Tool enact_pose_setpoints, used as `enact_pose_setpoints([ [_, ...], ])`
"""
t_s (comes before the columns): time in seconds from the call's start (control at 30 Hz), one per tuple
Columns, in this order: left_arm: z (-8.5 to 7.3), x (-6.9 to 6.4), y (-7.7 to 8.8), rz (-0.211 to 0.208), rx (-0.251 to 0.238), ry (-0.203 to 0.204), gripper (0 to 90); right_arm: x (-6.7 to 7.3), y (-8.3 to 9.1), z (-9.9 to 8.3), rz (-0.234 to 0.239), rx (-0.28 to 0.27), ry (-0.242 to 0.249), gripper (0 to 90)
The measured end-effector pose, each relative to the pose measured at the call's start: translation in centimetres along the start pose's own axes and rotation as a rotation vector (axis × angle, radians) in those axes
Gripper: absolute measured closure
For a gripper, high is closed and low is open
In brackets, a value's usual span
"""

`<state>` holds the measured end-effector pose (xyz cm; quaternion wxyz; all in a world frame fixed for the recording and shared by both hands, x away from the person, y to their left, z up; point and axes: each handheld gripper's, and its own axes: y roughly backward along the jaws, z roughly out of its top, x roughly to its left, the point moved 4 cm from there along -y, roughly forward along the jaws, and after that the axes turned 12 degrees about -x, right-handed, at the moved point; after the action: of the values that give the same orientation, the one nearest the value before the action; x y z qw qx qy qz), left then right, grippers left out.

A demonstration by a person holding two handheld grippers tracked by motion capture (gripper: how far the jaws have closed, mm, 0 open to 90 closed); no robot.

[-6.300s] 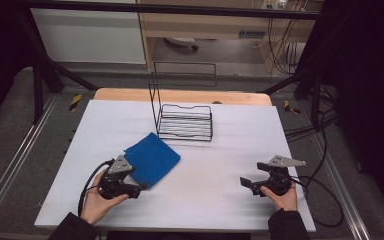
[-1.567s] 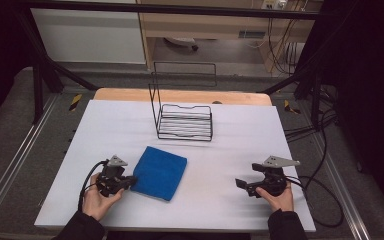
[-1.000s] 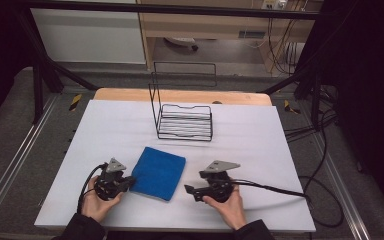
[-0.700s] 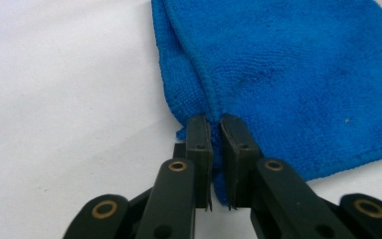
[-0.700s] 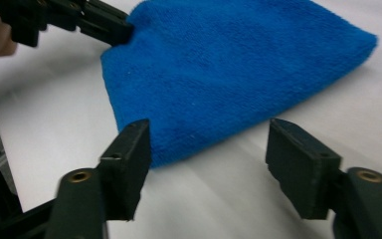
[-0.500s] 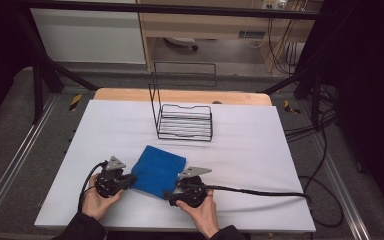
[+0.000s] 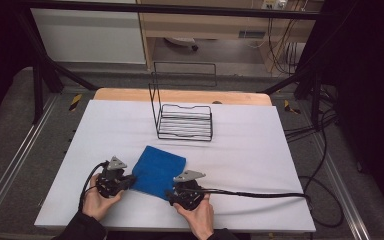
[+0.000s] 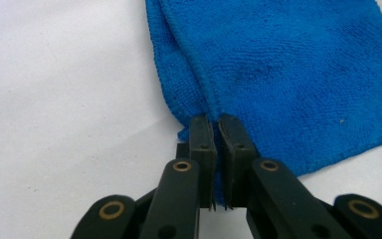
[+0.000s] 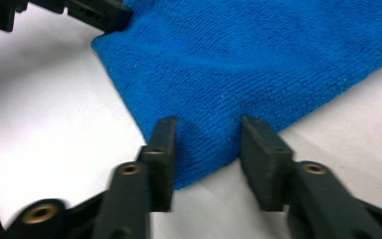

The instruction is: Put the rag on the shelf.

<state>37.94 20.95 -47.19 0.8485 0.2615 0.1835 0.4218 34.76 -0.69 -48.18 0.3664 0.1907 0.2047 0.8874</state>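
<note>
With the left gripper point(image 8: 215, 144) clamped on the blue microfibre cloth point(image 7: 159, 170), the right gripper point(image 9: 206, 149) (jaws apart, straddling the corner) should bite squarely before lifting.

The worktop point(image 7: 240, 145) was brightly and evenly lit from above, while its surroundings lay in deep shadow. Both gripper views were sharp on the blue cloth point(image 8: 288, 74). Near jaws appeared slightly soft, without glare.

White table point(image 7: 260, 150); blue cloth point(image 7: 159, 171) near front edge; wire rack point(image 7: 185, 122) behind
</note>
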Motion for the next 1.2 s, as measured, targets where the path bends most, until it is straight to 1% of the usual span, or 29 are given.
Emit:
enact_pose_setpoints([
  [0.1, 0.0, 0.0, 0.0, -0.006, -0.001, 0.017, 85.8, 0.1, -0.1, 0.0, -0.007, 0.002, 0.008, 77.1],
  [0.13, 0.0, 0.0, 0.1, -0.007, -0.003, 0.022, 85.8, -0.2, -0.1, 0.0, 0.012, 0.004, -0.005, 85.8],
  [0.17, 0.0, 0.1, 0.1, -0.008, -0.001, 0.024, 85.8, -0.3, -0.1, -0.1, 0.025, 0.004, -0.029, 87.2],
  [0.2, 0.0, 0.0, 0.2, -0.011, 0.000, 0.030, 85.9, -0.4, -0.1, -0.1, 0.035, 0.007, -0.036, 88.0],
  [0.23, 0.0, 0.0, 0.2, -0.014, -0.003, 0.035, 85.9, -0.4, -0.1, -0.1, 0.035, 0.007, -0.036, 88.0],
  [0.3, 0.0, -0.1, 0.4, -0.024, -0.005, 0.046, 85.9, -0.7, 0.1, 0.1, 0.055, 0.016, -0.055, 88.8],
  [0.37, 0.0, -0.3, 0.5, -0.038, -0.008, 0.053, 86.0, -1.3, 0.7, 0.6, 0.070, 0.018, -0.057, 89.1],
  [0.4, 0.1, -0.6, 0.5, -0.048, -0.013, 0.058, 86.0, -1.3, 0.7, 0.6, 0.070, 0.018, -0.057, 89.1],
  [0.43, 0.1, -0.8, 0.6, -0.061, -0.016, 0.064, 85.9, -1.7, 1.5, 1.0, 0.077, 0.017, -0.061, 89.2],
  [0.47, 0.1, -1.1, 0.6, -0.073, -0.017, 0.069, 85.9, -1.7, 1.5, 1.0, 0.077, 0.017, -0.061, 89.2],
  [0.5, 0.2, -1.5, 0.7, -0.086, -0.018, 0.073, 85.9, -2.0, 1.9, 1.3, 0.081, 0.020, -0.066, 89.2],
  [0.57, 0.2, -2.4, 0.7, -0.108, -0.022, 0.070, 85.9, -2.4, 2.8, 1.6, 0.081, 0.020, -0.061, 89.3],
  [0.67, 0.2, -3.6, 0.5, -0.136, -0.021, 0.057, 85.7, -3.0, 3.9, 1.7, 0.078, 0.051, -0.050, 89.2],
  [0.7, 0.2, -4.0, 0.5, -0.148, -0.022, 0.060, 85.6, -3.2, 4.2, 1.6, 0.077, 0.057, -0.045, 89.2],
  [0.73, 0.2, -4.3, 0.5, -0.157, -0.020, 0.062, 85.3, -3.6, 5.0, 1.3, 0.070, 0.076, -0.035, 89.2],
  [0.77, 0.2, -4.8, 0.4, -0.179, -0.021, 0.070, 85.1, -3.8, 5.4, 1.2, 0.069, 0.081, -0.035, 89.1],
  [0.83, 0.1, -5.5, 0.3, -0.198, -0.018, 0.065, 84.8, -4.0, 5.7, 1.0, 0.075, 0.090, -0.040, 89.0],
  [0.9, 0.0, -6.2, 0.1, -0.207, -0.017, 0.044, 84.0, -4.4, 6.2, 0.7, 0.076, 0.101, -0.043, 88.9],
  [0.97, 0.0, -6.6, -0.1, -0.203, -0.015, 0.022, 83.3, -4.8, 6.4, 0.3, 0.070, 0.118, -0.029, 88.7],
  [1.03, 0.0, -6.7, -0.2, -0.192, -0.007, 0.005, 81.1, -5.0, 6.3, -0.1, 0.067, 0.125, -0.024, 88.0],
  [1.1, 0.0, -6.4, 0.1, -0.179, -0.018, -0.005, 76.7, -5.1, 6.1, -0.4, 0.077, 0.129, -0.025, 86.0],
  [1.13, 0.1, -6.2, 0.3, -0.174, -0.030, -0.006, 74.3, -5.1, 6.1, -0.5, 0.088, 0.125, -0.028, 83.5],
  [1.17, 0.3, -6.0, 0.6, -0.168, -0.048, -0.010, 71.7, -5.1, 6.1, -0.5, 0.095, 0.117, -0.029, 79.0],
  [1.2, 0.4, -5.8, 0.9, -0.165, -0.067, -0.014, 68.5, -5.2, 6.2, -0.4, 0.096, 0.100, -0.028, 74.8],
])
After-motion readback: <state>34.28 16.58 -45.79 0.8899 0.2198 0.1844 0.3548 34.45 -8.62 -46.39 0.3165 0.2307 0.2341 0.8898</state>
